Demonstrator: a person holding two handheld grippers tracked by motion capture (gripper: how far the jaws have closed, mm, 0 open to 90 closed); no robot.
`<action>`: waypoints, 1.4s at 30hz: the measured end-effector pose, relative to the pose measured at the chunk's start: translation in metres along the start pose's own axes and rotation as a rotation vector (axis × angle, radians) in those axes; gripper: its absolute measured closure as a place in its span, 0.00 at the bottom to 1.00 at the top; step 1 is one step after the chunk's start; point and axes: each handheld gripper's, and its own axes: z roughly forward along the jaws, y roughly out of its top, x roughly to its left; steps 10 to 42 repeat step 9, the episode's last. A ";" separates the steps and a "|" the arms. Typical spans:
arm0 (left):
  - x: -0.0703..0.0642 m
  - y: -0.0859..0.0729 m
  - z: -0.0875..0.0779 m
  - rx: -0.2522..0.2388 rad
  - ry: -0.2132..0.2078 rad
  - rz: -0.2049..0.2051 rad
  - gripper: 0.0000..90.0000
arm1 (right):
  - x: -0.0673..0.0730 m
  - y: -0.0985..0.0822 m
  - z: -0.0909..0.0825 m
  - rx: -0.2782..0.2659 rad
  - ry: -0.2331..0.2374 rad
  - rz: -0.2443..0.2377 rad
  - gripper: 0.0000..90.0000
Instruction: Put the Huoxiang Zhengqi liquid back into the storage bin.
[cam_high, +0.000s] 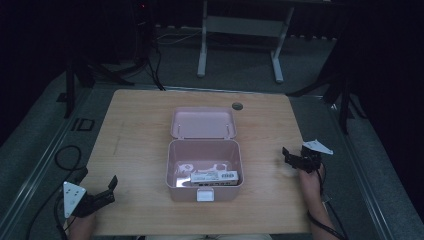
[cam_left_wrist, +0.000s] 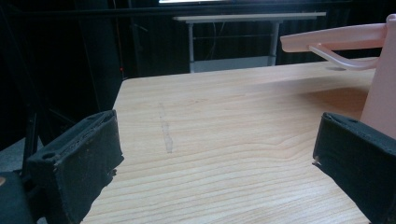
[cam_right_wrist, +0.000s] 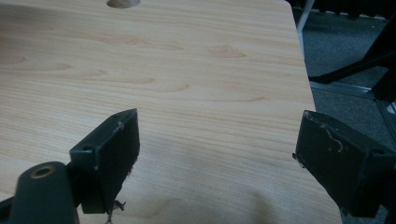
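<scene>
A: Where does the pink box (cam_high: 204, 170) stand?

B: In the middle of the tabletop (cam_high: 135, 135), with its lid (cam_high: 203, 122) thrown back flat on the far side. Inside, against the near wall of the box, lies a white device (cam_high: 214, 177); the box's white latch (cam_high: 205, 194) hangs at the front.

A: And the left gripper (cam_high: 107, 189)?

B: It sits left of the box and nearer the person, well apart from it, over the tabletop's near left corner. Its jaws are spread wide and hold nothing. In the left gripper view the box's wall (cam_left_wrist: 380, 88) rises just behind one jaw, though contact cannot be told.

A: The right gripper (cam_high: 291, 157)?

B: Right of the box, near the tabletop's right edge, about level with the box's middle. Its jaws are likewise released, with bare wood between them. A round hole (cam_right_wrist: 123, 3) in the tabletop shows beyond the box's lid.
</scene>
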 end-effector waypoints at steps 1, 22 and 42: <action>0.000 0.000 0.000 0.000 0.000 0.000 0.01 | 0.000 0.000 0.000 -0.001 -0.005 -0.002 0.15; 0.000 0.000 0.000 0.001 -0.001 -0.002 0.01 | 0.001 -0.001 0.000 0.006 -0.004 -0.006 0.15; 0.000 0.000 0.000 0.001 -0.001 -0.002 0.01 | 0.001 -0.001 0.000 0.006 -0.004 -0.006 0.15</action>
